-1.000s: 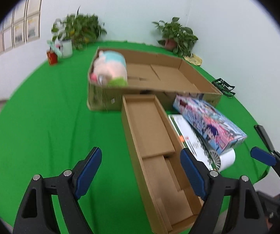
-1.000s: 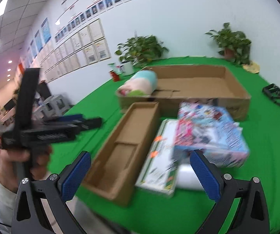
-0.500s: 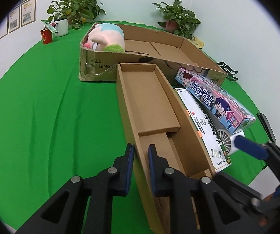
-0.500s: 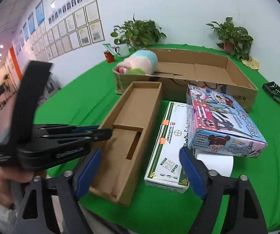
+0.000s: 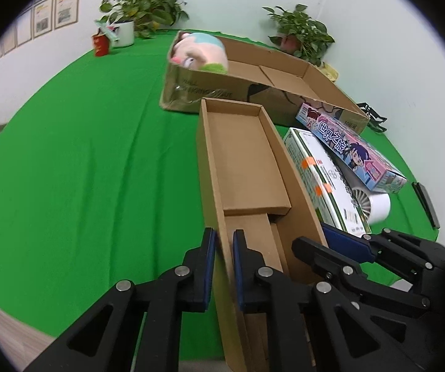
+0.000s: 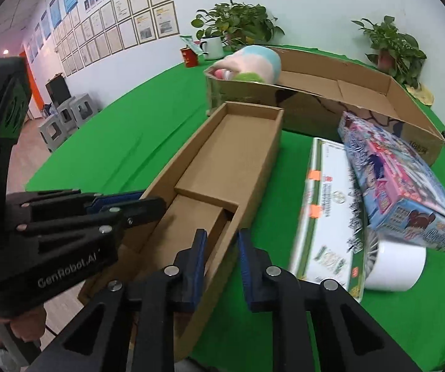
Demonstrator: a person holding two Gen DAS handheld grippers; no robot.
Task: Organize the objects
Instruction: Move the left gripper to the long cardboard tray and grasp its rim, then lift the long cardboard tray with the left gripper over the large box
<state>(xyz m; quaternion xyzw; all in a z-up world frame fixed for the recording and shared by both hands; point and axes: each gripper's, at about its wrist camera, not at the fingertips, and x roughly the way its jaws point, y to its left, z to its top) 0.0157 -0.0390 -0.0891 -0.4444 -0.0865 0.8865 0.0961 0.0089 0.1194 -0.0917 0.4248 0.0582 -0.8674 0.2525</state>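
A long narrow cardboard tray lies on the green table, its near end at the table's front edge. My left gripper is shut on the tray's left wall near that end. My right gripper is shut on the tray's right wall. Each gripper shows in the other's view: the right one, the left one. Right of the tray lie a white-green box, a pink-blue cartoon box and a white roll.
A big open cardboard box stands behind the tray, with a plush toy in its left end. Potted plants, a white mug and a red can stand at the back. Grey stools stand off the table's left.
Both grippers went from wide open above the table to closed on the narrow tray's side walls, left first, then right. Both cameras came lower and closer to the tray.
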